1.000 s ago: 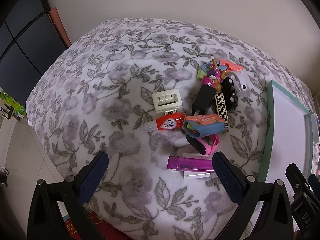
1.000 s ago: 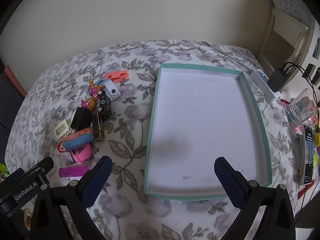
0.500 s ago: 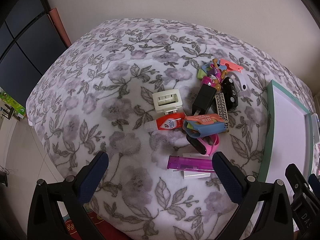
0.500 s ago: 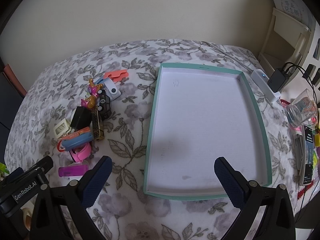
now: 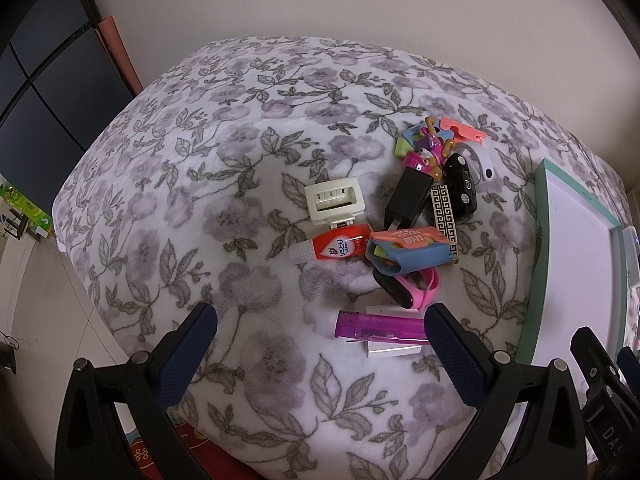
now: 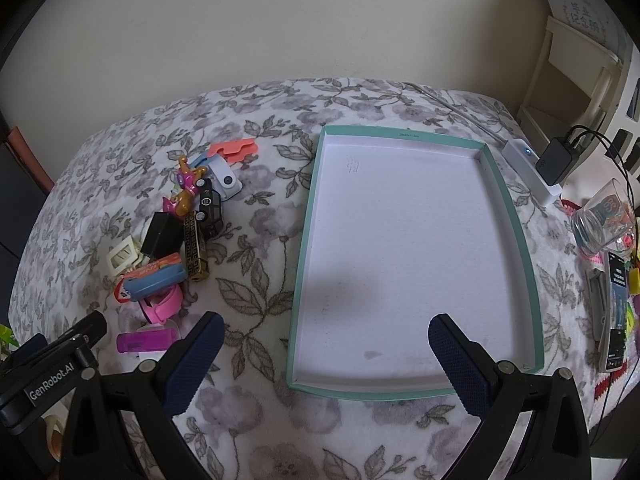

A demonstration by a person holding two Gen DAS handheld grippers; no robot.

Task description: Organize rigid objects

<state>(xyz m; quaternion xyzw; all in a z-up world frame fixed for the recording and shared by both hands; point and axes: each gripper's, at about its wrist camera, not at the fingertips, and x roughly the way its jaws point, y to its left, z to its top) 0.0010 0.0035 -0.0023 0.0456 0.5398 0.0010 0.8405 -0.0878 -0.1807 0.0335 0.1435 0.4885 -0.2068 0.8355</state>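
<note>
Nothing has shifted over the last second: left gripper [image 5: 320,338] and right gripper [image 6: 326,346] hover, jaws wide and empty (tray [image 6: 516,216] unfilled); sorting not begun.

A floral blanket [image 5: 248,184] in grey and mauve covered the surface, set against a plain cream wall [image 6: 280,32]. At the right edge lay a white power strip [image 6: 530,174] with a black adapter [image 6: 557,160] plugged into it, near a clear glass jar [image 6: 604,222] on its side and a smartphone [image 6: 618,312]. A cream shelf unit [image 6: 576,68] stood behind. Dark cabinet panels [image 5: 44,76] stood at left.
</note>
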